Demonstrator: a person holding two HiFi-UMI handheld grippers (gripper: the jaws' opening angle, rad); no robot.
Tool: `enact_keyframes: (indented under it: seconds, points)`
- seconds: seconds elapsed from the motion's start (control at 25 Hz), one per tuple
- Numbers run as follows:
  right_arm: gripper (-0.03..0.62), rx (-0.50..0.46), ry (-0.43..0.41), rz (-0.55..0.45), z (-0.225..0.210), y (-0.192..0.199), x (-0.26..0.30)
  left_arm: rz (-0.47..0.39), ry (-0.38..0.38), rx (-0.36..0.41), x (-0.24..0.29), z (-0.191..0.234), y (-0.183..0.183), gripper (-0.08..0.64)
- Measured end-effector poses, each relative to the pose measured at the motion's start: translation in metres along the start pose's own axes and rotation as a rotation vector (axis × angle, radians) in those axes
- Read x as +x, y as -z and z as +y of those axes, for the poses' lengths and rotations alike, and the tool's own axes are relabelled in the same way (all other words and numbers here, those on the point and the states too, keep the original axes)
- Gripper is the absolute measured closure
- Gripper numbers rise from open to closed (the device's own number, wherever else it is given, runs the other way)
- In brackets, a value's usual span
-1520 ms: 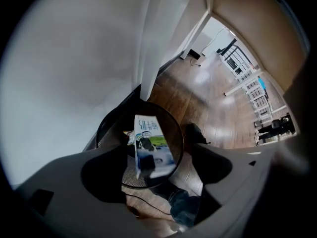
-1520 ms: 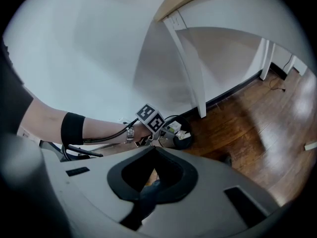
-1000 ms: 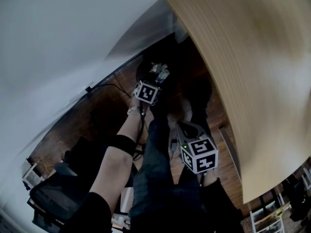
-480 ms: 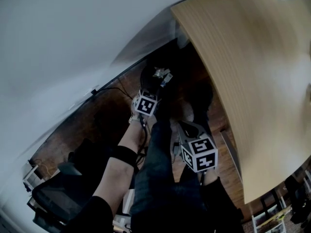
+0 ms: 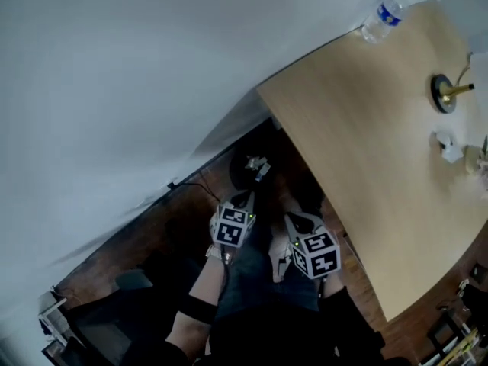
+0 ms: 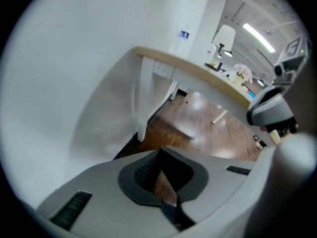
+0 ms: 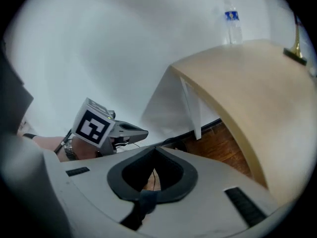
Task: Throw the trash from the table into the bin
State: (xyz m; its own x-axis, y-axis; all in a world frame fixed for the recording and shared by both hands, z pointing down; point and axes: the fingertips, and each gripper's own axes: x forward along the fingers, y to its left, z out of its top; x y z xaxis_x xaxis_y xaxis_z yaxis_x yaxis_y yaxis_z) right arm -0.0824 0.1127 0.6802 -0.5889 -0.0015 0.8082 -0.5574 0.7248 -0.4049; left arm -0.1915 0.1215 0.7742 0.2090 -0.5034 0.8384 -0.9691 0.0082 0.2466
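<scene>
Trash (image 5: 258, 165) sits at the top of the dark bin (image 5: 241, 177) on the floor beside the table (image 5: 358, 174), just beyond the left gripper (image 5: 247, 200) and clear of it. The left jaws are clenched and empty. The right gripper (image 5: 290, 219) is alongside, its jaws likewise closed on nothing. A crumpled scrap (image 5: 450, 151) lies on the table, well apart from both.

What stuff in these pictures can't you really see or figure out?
- Inside the bin, head view: too dark and small. Only a shiny scrap shows on top.
- The white lump on the table, head view: too small to tell what it is.
- The things at the right edge of the table, head view: cut off by the picture's border.
- The label on the bottle: too small to read in any view.
</scene>
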Motion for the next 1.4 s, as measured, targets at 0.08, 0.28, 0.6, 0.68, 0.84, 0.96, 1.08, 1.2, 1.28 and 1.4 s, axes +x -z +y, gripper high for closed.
enact_keyframes:
  seconds: [0.08,0.28,0.6,0.68,0.84,0.96,1.08,1.2,1.28,1.4]
  points:
    - [0.584,-0.001,0.015,-0.037,0.002,-0.011,-0.020,-0.038,0.058,0.019,-0.030,-0.022,-0.026,0.558]
    - [0.584,0.024,0.011,-0.105,0.004,-0.024,-0.067,-0.063,0.136,0.148,-0.092,-0.081,-0.072,0.560]
    - [0.584,0.076,0.033,-0.210,-0.018,-0.037,-0.142,-0.031,0.252,0.415,-0.127,-0.182,-0.123,0.560]
    - [0.584,0.092,0.040,-0.224,-0.027,-0.037,-0.157,-0.034,0.274,0.431,-0.128,-0.201,-0.134,0.560]
    - [0.584,0.129,0.051,-0.250,-0.042,-0.035,-0.172,-0.023,0.288,0.511,-0.126,-0.222,-0.152,0.560]
    - [0.584,0.150,0.055,-0.273,-0.055,-0.036,-0.182,-0.012,0.287,0.548,-0.122,-0.231,-0.165,0.560]
    - [0.584,0.180,0.072,-0.300,-0.072,-0.035,-0.196,0.004,0.288,0.581,-0.116,-0.243,-0.174,0.560]
    - [0.584,0.235,0.109,-0.338,-0.099,-0.030,-0.215,0.023,0.311,0.627,-0.102,-0.261,-0.185,0.560]
    - [0.584,0.285,0.142,-0.362,-0.122,-0.022,-0.227,0.041,0.335,0.663,-0.088,-0.279,-0.194,0.560]
    - [0.584,0.361,0.201,-0.401,-0.158,-0.002,-0.246,0.062,0.381,0.732,-0.061,-0.315,-0.207,0.560]
